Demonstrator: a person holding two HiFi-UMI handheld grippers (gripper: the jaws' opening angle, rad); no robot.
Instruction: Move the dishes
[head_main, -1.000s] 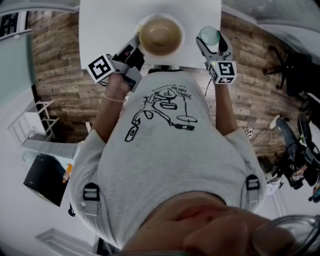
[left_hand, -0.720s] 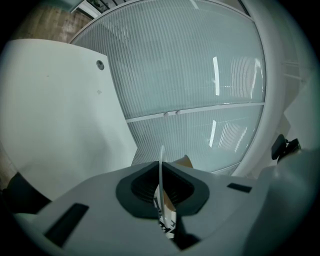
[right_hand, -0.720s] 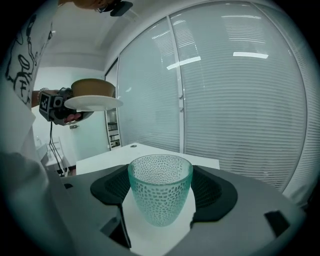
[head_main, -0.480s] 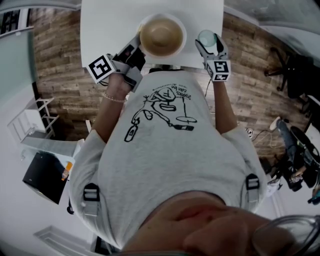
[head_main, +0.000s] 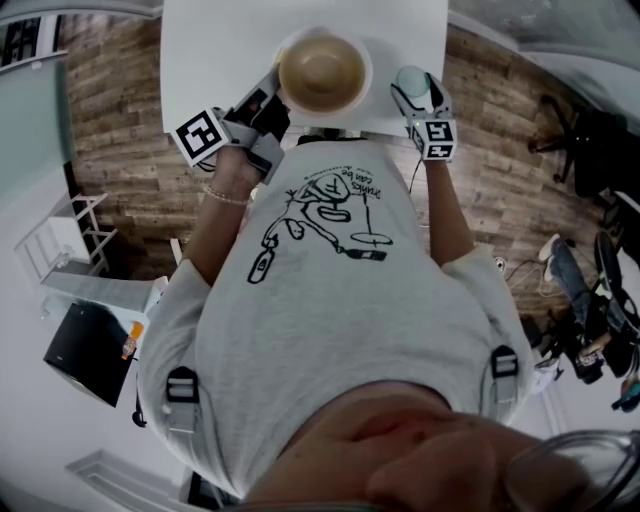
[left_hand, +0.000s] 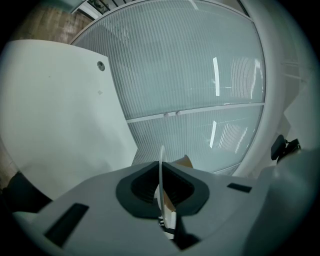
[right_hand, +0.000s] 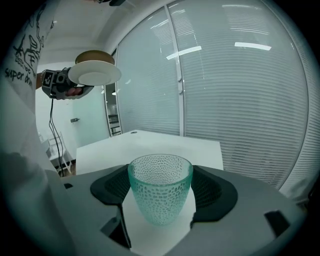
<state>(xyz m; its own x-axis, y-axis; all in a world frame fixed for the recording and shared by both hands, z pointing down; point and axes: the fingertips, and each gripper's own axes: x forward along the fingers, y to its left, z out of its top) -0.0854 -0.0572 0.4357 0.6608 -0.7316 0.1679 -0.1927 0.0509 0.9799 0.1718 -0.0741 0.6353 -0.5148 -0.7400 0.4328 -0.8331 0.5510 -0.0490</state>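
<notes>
Progress check: I'd call this the middle of the job, since both dishes are in hand but nothing is set down anywhere new yet. My left gripper (head_main: 275, 95) is pinching the near rim of the plate (head_main: 362, 80), with the thin white edge clamped right between the jaws. A brown bowl (head_main: 320, 68) is riding on top of it. From the right gripper view the plate is clearly up in the air, above the table (head_main: 220, 50), over its near edge. My right gripper (head_main: 415, 88) is closed on the green dimpled glass (right_hand: 160, 192), one pad against each side. The glass is over the table's near right corner, but I can't tell whether it's actually lifted off the surface or just barely on it. What's left, as I read it, is carrying both over and putting them down, and no drop-off spot shows in any view. Orientation looks fine: the glass stands upright, mouth up, long axis vertical. The plate sits roughly level, flat face up, with its held edge toward me and the bowl opening upward, so nothing looks about to slide.
</notes>
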